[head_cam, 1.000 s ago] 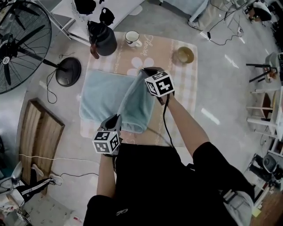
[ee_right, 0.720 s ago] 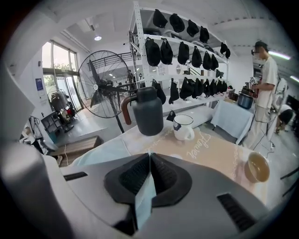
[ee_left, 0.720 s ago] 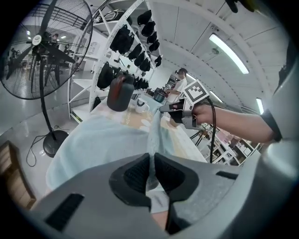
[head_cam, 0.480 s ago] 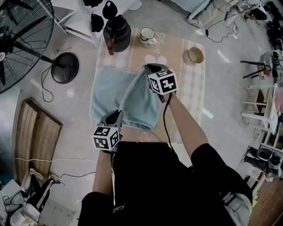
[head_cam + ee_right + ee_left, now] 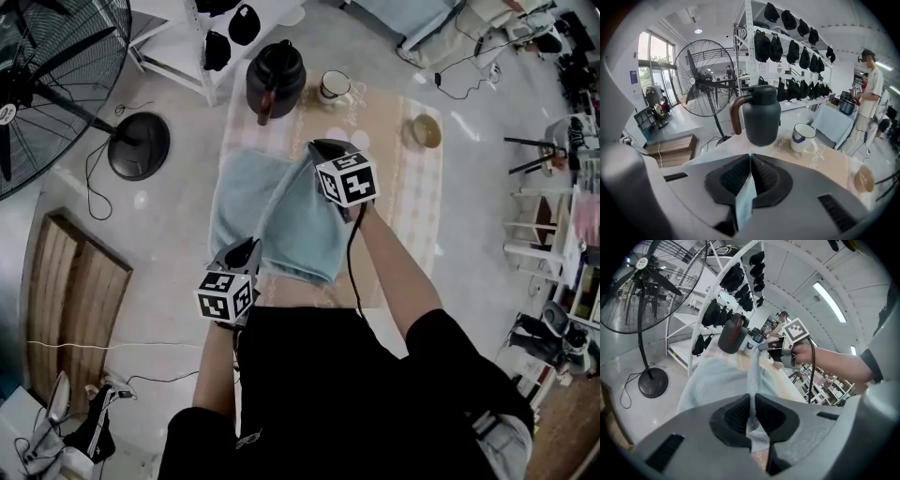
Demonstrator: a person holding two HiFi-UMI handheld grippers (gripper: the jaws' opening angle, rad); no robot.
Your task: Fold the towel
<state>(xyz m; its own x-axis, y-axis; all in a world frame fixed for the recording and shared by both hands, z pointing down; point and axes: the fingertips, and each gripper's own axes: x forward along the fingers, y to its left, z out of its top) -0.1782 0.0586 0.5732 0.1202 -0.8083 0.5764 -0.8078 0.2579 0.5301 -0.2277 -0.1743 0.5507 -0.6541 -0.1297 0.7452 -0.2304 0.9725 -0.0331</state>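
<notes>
Right gripper (image 5: pixel 316 145) farther across towel (image 5: pixel 246 192)

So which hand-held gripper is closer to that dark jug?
The right hand-held gripper. It holds the towel up just short of the jug; the left hand-held gripper grips the towel's near edge, by the person's body.

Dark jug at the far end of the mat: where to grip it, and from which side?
Grip the brown handle of the jug. It is an upright loop standing clear of the body and likely slim enough to pinch, while the round body looks too wide. Come in from the fan side, jaws level across the loop; the mug stands on the other side.
</notes>
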